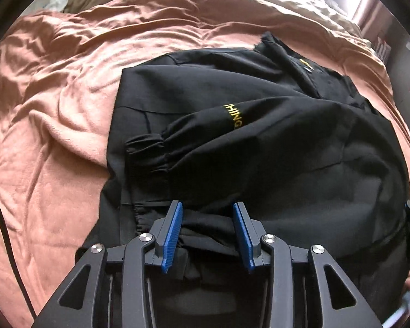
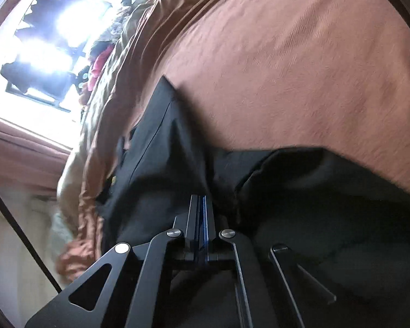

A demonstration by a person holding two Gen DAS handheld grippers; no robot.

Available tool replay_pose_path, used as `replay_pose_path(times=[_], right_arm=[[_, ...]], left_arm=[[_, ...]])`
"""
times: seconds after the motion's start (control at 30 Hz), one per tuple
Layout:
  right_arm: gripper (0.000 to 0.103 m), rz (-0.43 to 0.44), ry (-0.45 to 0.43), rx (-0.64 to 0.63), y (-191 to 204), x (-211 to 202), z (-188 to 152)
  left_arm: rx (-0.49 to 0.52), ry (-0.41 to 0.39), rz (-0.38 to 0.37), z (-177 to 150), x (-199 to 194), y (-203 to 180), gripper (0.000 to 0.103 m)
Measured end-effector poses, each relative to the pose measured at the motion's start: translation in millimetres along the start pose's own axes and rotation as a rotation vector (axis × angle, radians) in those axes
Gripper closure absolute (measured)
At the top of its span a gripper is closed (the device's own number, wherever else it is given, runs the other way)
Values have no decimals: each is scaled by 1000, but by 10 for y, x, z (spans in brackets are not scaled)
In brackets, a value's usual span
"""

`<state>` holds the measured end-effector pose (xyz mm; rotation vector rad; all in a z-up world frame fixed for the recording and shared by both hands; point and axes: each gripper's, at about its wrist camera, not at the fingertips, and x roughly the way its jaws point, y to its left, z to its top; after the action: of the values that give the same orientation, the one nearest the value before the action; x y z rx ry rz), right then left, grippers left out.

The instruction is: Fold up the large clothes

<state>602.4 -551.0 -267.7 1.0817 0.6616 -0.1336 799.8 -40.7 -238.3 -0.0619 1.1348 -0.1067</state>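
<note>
Black jacket (image 1: 259, 142) hem lies between the open left gripper (image 1: 207, 218); close it there, while the right gripper (image 2: 201, 218), apparently pinching cloth, lifts evenly.

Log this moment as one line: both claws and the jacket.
left claw: open over hem | right claw: shut, hold unclear | black jacket: on pink blanket, sleeve folded across

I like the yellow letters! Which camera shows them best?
The left wrist view: the yellow letters stand out sharply on the black jacket sleeve. The right wrist view shows only blurry black cloth, with no letters readable.
</note>
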Motion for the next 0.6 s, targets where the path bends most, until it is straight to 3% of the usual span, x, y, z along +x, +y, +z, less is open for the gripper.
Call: replay_pose_path(times=[0.1, 0.3, 0.4, 0.47, 0.5, 0.57, 0.6], right_arm=[[103, -73, -50, -17, 84, -185, 1], [100, 4, -12, -73, 114, -644, -114], [100, 39, 12, -79, 48, -927, -148], [99, 17, 3, -110, -2, -1115, -163], [95, 5, 1, -129, -38, -1196, -146], [73, 4, 7, -164, -122, -1334, -133], [56, -1, 5, -175, -148, -1368, -123]], left_arm=[[6, -21, -41, -36, -141, 6, 62], [-65, -79, -96, -173, -667, 202, 61], [-104, -94, -120, -302, -927, 306, 50], [-112, -105, -123, -414, -1090, 361, 45], [-112, -110, -124, -489, -1182, 388, 44], [-116, -123, -122, -635, -1341, 439, 42], [-119, -130, -120, -700, -1407, 462, 42]])
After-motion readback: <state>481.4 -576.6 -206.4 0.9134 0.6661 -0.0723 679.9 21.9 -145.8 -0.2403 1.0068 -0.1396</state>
